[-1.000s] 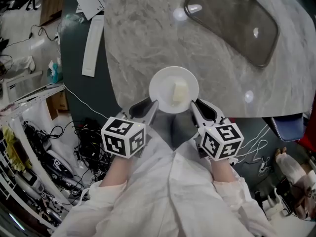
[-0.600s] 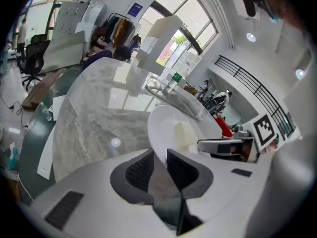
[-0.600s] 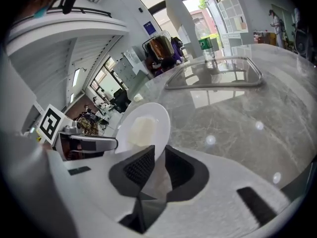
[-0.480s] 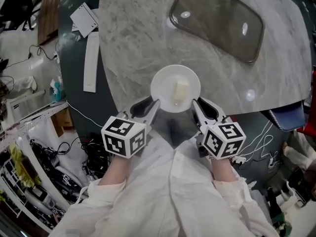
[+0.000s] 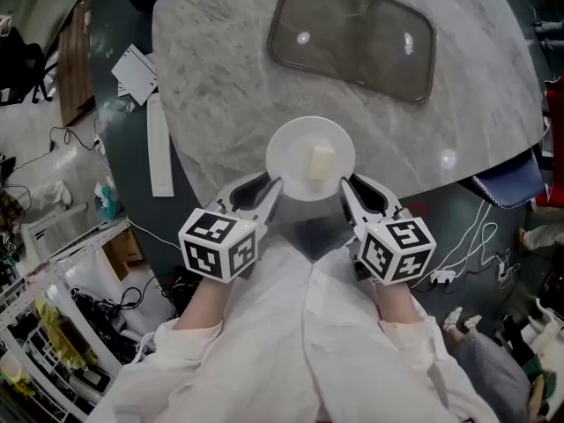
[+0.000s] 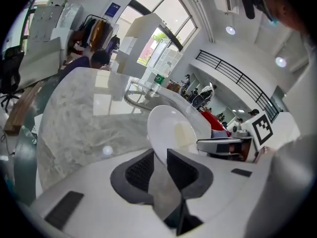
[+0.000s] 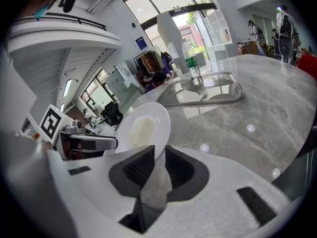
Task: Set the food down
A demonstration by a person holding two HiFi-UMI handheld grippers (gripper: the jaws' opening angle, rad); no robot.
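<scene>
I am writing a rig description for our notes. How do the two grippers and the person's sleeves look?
The left gripper and right gripper have smooth white shells with dark grey jaws lined by ribbed black pads. Each carries a white cube with black square markers. No cables show on them. The person wears white sleeves.

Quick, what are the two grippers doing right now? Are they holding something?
The left gripper is closed on the white plate at its rim.
The right gripper is closed on the plate's opposite rim.

A large open office or lab hall: mezzanine railing [image 6: 237, 76], tall windows [image 7: 166, 4], marble table [image 5: 220, 104].
</scene>
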